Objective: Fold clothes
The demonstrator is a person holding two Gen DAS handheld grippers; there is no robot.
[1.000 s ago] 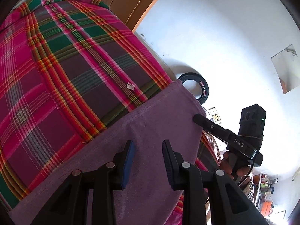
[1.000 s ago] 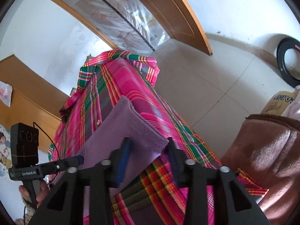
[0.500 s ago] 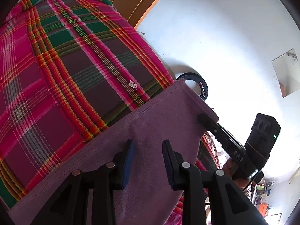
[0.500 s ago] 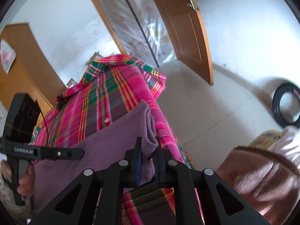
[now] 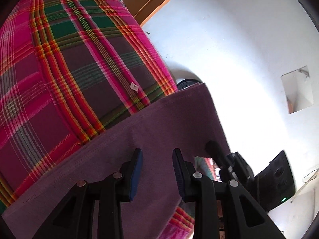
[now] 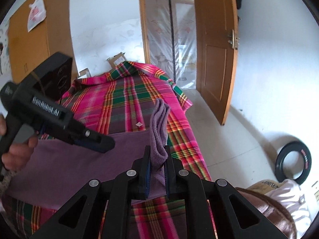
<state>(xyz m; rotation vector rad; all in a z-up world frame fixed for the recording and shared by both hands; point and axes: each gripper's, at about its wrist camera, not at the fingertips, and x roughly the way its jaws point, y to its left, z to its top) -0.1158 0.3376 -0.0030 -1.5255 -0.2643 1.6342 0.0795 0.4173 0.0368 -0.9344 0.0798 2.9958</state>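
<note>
The purple garment (image 5: 163, 131) runs off the lower edge of the left wrist view, and its full outline cannot be determined. The black tyre (image 5: 186, 83) in that view is mostly hidden behind the garment's raised corner. The right tool (image 5: 219, 155) is motion-blurred there, and its tips disappear behind the cloth. In the right wrist view, the left tool (image 6: 103, 141) is blurred and its gap faces away, so the jaw state cannot be read. The hand (image 6: 19, 151) gripping it is cut by the frame edge. The poster (image 6: 36, 13) on the wardrobe is illegible. The plaid bed cover (image 6: 127, 99) hides the bed entirely.
</note>
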